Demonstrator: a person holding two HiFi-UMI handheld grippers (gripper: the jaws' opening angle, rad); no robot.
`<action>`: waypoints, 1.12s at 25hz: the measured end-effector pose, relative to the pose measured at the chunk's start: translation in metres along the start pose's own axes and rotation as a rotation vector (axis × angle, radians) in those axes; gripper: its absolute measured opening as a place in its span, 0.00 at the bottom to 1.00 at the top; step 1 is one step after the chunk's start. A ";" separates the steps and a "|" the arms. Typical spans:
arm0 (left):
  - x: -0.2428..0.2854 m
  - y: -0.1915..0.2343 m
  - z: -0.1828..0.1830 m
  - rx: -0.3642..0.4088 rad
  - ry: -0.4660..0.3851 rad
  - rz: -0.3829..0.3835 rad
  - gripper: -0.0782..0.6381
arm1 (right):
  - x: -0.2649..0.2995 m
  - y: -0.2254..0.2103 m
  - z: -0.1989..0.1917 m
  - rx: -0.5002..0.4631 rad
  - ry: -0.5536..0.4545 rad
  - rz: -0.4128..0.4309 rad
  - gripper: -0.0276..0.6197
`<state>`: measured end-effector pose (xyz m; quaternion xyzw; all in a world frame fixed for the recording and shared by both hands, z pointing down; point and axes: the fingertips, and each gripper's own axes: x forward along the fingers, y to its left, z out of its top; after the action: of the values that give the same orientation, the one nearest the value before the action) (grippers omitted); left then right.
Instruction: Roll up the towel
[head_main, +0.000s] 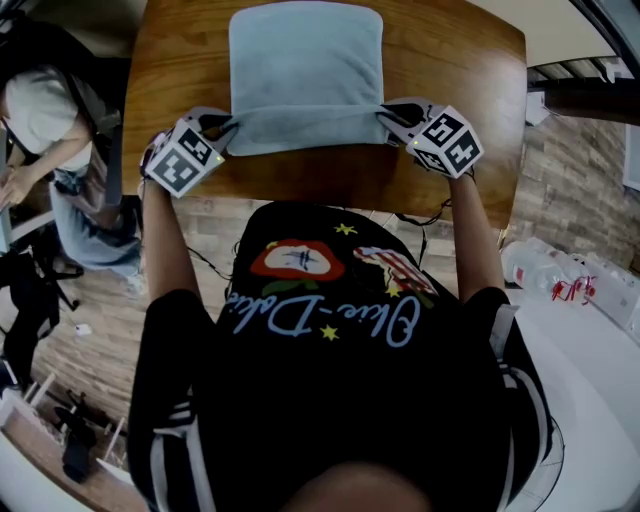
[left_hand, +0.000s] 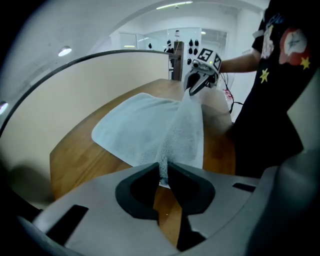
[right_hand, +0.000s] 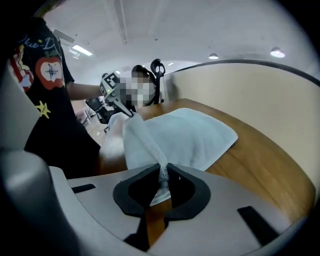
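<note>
Left gripper (head_main: 222, 135) pinching towel (head_main: 305, 70) near corner | right gripper (head_main: 392, 122) pinching opposite corner | edge lifted taut off table (head_main: 450, 50), seemingly to start the roll

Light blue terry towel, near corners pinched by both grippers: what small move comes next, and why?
Probably fold the lifted edge forward onto the flat part to start the roll: the left gripper and right gripper each clamp a corner of the light blue terry towel, its edge taut between them, the rest flat on the wooden table.
</note>
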<state>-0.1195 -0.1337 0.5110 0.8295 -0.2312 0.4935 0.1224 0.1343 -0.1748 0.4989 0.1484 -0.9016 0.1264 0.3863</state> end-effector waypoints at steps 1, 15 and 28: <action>0.004 0.004 0.000 0.004 0.003 0.021 0.18 | 0.003 -0.004 0.000 -0.009 0.007 -0.019 0.08; 0.005 0.043 -0.001 -0.238 -0.178 0.290 0.39 | 0.001 -0.042 0.005 0.031 -0.058 -0.250 0.25; -0.033 -0.024 0.000 0.043 -0.158 0.361 0.40 | -0.017 0.046 0.009 -0.400 0.006 -0.154 0.25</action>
<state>-0.1204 -0.1047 0.4826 0.8132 -0.3743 0.4457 -0.0045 0.1227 -0.1328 0.4755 0.1366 -0.8934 -0.0846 0.4194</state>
